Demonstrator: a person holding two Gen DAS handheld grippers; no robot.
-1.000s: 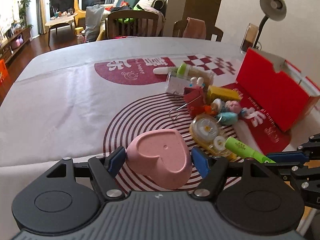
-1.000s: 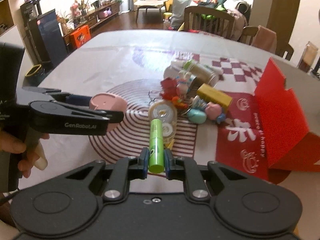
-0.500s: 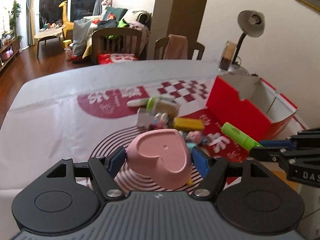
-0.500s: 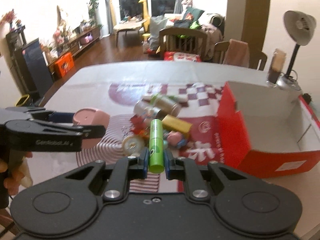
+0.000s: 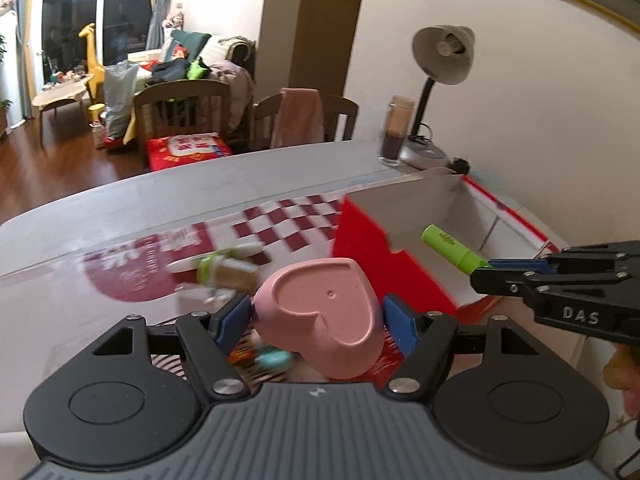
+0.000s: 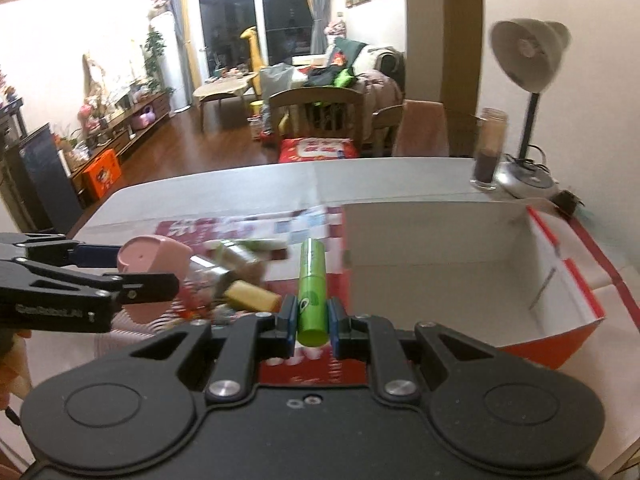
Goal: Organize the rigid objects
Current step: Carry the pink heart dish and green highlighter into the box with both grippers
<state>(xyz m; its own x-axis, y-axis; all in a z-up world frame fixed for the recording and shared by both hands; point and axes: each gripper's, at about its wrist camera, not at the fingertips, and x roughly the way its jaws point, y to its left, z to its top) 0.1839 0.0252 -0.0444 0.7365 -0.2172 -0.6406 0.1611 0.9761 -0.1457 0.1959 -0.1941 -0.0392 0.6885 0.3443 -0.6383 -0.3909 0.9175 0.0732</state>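
Note:
My left gripper [image 5: 316,320] is shut on a pink heart-shaped dish [image 5: 324,312] and holds it in the air above the table, left of the red box [image 5: 384,256]. My right gripper [image 6: 312,320] is shut on a green tube [image 6: 312,292], held high near the box's left wall. The red box [image 6: 560,340] is open on top, with a white inside that looks bare. The tube [image 5: 452,250] and right gripper [image 5: 516,270] also show in the left wrist view, over the box. The dish [image 6: 154,258] and left gripper [image 6: 120,272] show in the right wrist view.
A blurred pile of small items lies on the patterned cloth: a jar with a green lid [image 5: 224,272], a yellow block [image 6: 252,300], a metal tin [image 6: 212,268]. A glass [image 6: 490,148] and a desk lamp [image 6: 528,60] stand behind the box. Chairs [image 5: 180,116] stand at the far table edge.
Both grippers have lifted away from the pile and swung right toward the red box, still holding the dish and the tube. The box's inside has come into view.

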